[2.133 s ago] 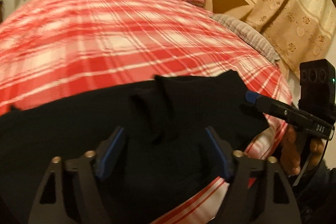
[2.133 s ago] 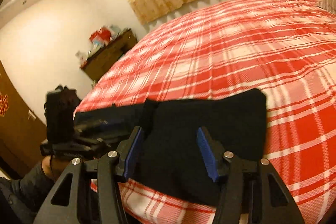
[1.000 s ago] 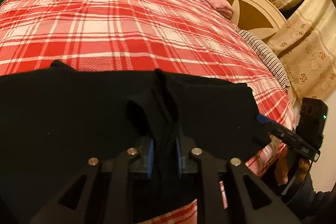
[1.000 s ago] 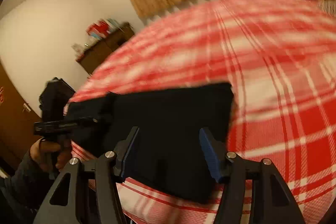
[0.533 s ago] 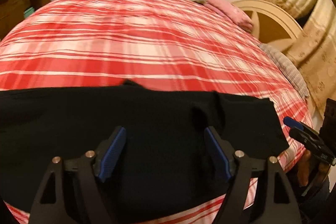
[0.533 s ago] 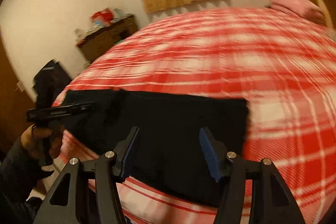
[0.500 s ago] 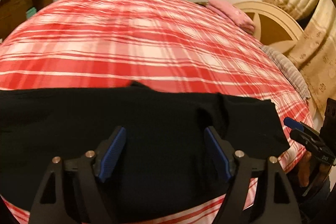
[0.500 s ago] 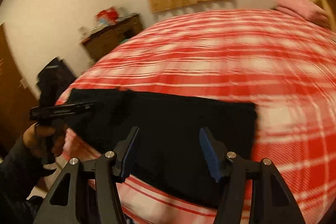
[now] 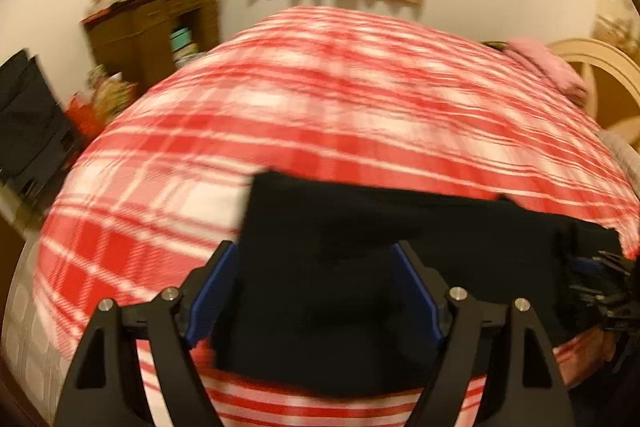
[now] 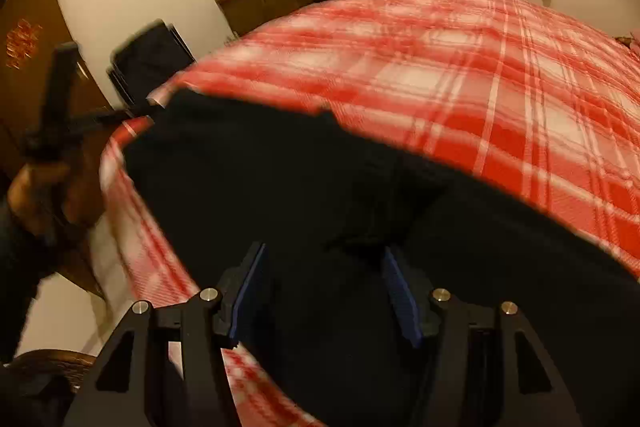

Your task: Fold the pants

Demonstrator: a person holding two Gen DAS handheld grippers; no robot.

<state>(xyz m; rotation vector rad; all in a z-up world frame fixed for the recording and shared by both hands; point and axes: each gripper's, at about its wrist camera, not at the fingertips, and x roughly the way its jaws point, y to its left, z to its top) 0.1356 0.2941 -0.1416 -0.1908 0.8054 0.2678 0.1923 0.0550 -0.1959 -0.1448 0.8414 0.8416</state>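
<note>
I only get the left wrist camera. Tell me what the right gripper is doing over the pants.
Observer: The right gripper is open over the pants, with nothing pinched between its fingers.
Operator: Describe the cloth just ahead of it.
Observer: A raised crease bunches up just beyond the fingertips.
Operator: Now find the left hand.
Observer: The left hand shows at the picture's left edge, off the corner of the bed.
</note>
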